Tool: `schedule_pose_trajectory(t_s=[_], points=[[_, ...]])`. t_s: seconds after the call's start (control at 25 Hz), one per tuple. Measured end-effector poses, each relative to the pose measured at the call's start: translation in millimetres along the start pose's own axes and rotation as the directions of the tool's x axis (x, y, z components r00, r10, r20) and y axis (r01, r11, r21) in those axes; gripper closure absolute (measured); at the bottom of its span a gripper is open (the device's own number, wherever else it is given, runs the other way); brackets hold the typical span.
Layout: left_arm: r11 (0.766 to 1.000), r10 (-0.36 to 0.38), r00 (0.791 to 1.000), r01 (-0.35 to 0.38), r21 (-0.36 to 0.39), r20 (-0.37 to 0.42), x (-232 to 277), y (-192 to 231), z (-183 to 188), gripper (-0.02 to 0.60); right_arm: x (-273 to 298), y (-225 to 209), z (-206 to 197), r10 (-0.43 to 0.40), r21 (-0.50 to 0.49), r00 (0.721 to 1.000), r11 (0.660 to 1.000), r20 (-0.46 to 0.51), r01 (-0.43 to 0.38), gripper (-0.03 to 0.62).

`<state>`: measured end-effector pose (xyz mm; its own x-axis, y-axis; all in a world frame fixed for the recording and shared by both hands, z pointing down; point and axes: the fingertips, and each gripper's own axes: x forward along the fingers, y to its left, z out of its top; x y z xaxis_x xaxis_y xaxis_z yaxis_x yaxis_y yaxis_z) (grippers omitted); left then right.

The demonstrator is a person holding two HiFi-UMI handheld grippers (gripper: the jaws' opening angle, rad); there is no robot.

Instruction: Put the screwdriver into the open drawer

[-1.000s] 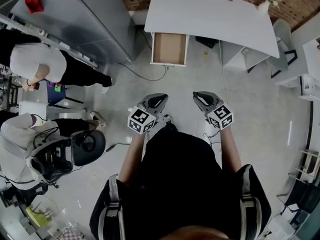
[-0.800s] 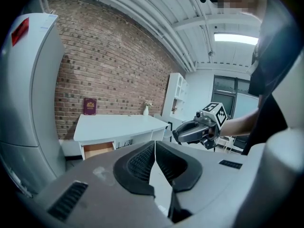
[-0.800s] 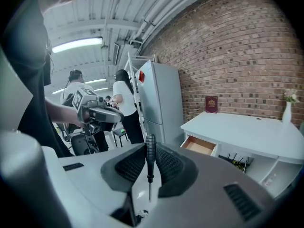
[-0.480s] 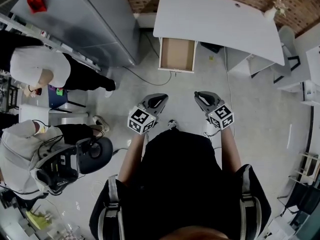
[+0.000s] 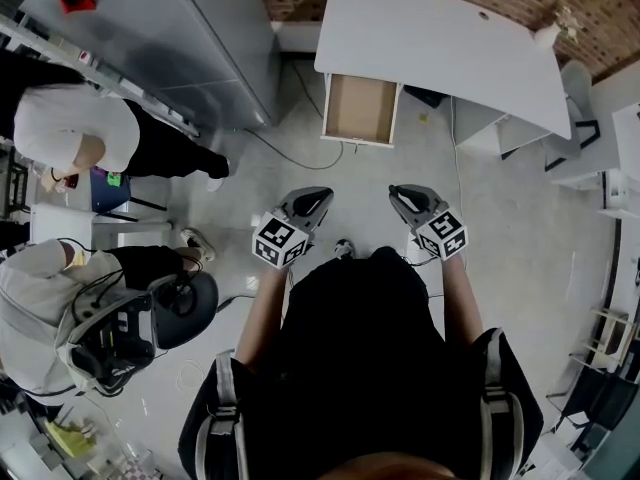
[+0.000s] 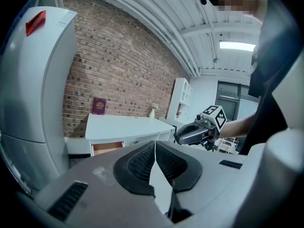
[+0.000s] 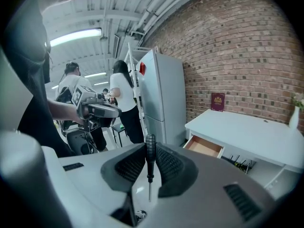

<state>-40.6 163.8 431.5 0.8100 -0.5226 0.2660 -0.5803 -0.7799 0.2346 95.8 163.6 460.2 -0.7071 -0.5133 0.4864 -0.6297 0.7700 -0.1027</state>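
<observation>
My right gripper (image 7: 150,151) is shut on a black-handled screwdriver (image 7: 149,158): the handle sits upright between the pads and the thin shaft hangs down between them. My left gripper (image 6: 155,148) is shut, its pads meeting at the tips with nothing between them. In the head view both grippers are held in front of the body above the grey floor, the left gripper (image 5: 312,200) and the right gripper (image 5: 402,196) side by side. Ahead stands a white desk (image 5: 440,38) with its wooden drawer (image 5: 357,140) pulled open and bare inside. The drawer (image 7: 204,147) is well beyond both grippers.
A tall grey fridge (image 5: 180,38) stands left of the desk. Two people and a black office chair (image 5: 185,303) are at the far left. A cable (image 5: 300,153) runs over the floor near the drawer. A grey chair (image 5: 570,78) and white shelves stand at the right.
In the head view the desk and open drawer have slid slightly right and down. Both grippers keep their pose in front of the body; the grip on the screwdriver is unchanged.
</observation>
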Motion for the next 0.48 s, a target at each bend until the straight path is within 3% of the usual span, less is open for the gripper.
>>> schedule_pose_trajectory(t_s=[0.48], points=[[1.000, 0.025, 0.999, -0.025, -0.007, 0.021, -10.2, 11.3, 5.2, 0.565, 12.1, -0.5, 9.0, 0.018, -0.030, 1.000, 0.999, -0.023, -0.018, 0.471]])
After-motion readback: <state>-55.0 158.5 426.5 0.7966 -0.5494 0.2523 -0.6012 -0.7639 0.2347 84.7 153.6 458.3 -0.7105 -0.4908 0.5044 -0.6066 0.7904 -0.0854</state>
